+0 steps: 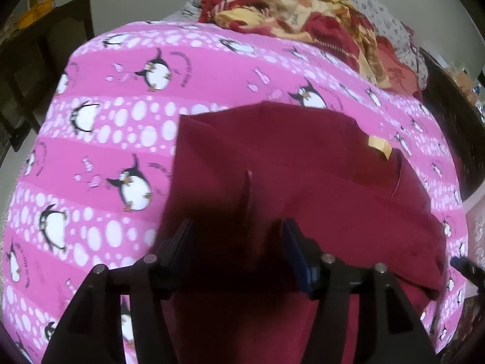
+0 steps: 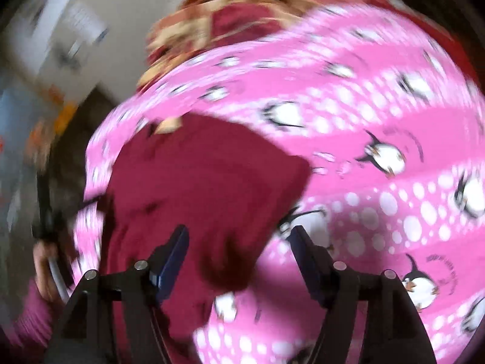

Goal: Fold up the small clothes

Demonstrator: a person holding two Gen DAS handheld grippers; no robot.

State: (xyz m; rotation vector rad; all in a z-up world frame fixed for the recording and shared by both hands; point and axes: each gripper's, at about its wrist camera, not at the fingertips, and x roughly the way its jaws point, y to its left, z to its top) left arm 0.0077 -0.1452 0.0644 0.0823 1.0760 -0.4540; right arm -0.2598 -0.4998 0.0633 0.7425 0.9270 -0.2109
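On bed sheet (image 1: 100,157): maroon garment (image 1: 288,163), partly folded.
Handling: soft, limp, light; take by edge.
Left gripper (image 1: 238,242): jaws apart, empty.
Right gripper (image 2: 239,251): jaws apart, empty.

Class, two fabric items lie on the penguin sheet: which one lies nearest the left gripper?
The plain maroon garment, directly under the left gripper; the red-and-yellow patterned cloth lies crumpled at the far end.

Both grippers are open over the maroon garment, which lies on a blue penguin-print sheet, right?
Not quite: the penguin-print sheet is pink, not blue, as the left wrist view shows. The rest holds: the left gripper and right gripper are open over the maroon garment.
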